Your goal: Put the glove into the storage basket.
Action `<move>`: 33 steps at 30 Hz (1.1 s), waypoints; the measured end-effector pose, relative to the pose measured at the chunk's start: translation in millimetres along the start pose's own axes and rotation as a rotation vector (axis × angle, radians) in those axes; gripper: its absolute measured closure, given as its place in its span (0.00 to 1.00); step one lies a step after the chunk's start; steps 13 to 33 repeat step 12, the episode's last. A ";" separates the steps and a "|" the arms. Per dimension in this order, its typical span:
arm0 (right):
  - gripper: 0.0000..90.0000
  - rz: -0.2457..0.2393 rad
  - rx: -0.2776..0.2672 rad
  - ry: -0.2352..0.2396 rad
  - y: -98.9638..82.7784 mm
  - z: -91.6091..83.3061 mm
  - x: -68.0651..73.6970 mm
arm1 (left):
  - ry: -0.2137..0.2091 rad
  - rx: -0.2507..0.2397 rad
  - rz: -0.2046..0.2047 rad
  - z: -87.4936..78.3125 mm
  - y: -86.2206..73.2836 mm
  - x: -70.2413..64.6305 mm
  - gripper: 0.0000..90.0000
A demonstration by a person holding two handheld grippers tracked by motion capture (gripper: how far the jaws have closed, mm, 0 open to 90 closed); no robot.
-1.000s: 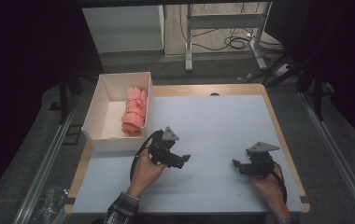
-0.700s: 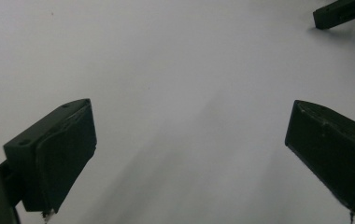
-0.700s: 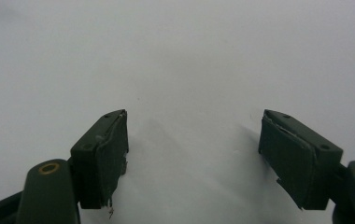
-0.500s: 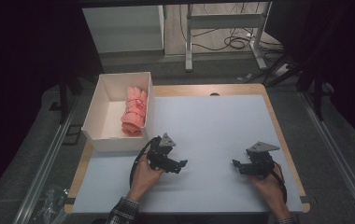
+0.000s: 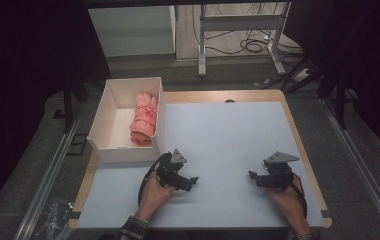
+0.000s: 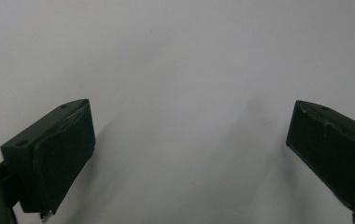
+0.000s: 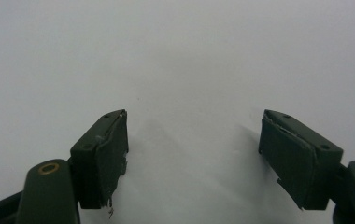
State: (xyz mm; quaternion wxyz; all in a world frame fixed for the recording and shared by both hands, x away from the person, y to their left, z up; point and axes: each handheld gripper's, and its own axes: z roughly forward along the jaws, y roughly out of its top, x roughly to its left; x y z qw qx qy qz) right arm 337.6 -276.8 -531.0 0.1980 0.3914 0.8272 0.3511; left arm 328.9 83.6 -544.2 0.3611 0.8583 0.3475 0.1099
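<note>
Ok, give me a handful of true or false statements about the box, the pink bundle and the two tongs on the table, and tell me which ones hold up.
1. The pink bundle lies inside the white box. True.
2. The left tongs are clamped on the pink bundle. False: their jaws stand open with nothing between them, above the white table.
3. The right tongs are open and hold nothing. True.
4. The white box sits at the table's right edge. False: it sits at the far left corner.
5. The two tongs touch each other. False: they are well apart, one in each hand, near the table's near edge.
</note>
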 end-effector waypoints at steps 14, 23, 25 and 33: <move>0.27 -0.001 0.001 0.000 -0.2 -0.1 -0.1 | 0.023 0.017 0.025 2.9 -0.7 -3.3 0.00; 0.27 -0.001 0.001 0.000 -0.2 -0.1 -0.1 | 0.023 0.017 0.025 2.9 -0.7 -3.3 0.00; 0.27 -0.001 0.001 0.000 -0.2 -0.1 -0.1 | 0.023 0.017 0.025 2.9 -0.7 -3.3 0.00; 0.27 -0.001 0.001 0.000 -0.2 -0.1 -0.1 | 0.023 0.017 0.025 2.9 -0.7 -3.3 0.00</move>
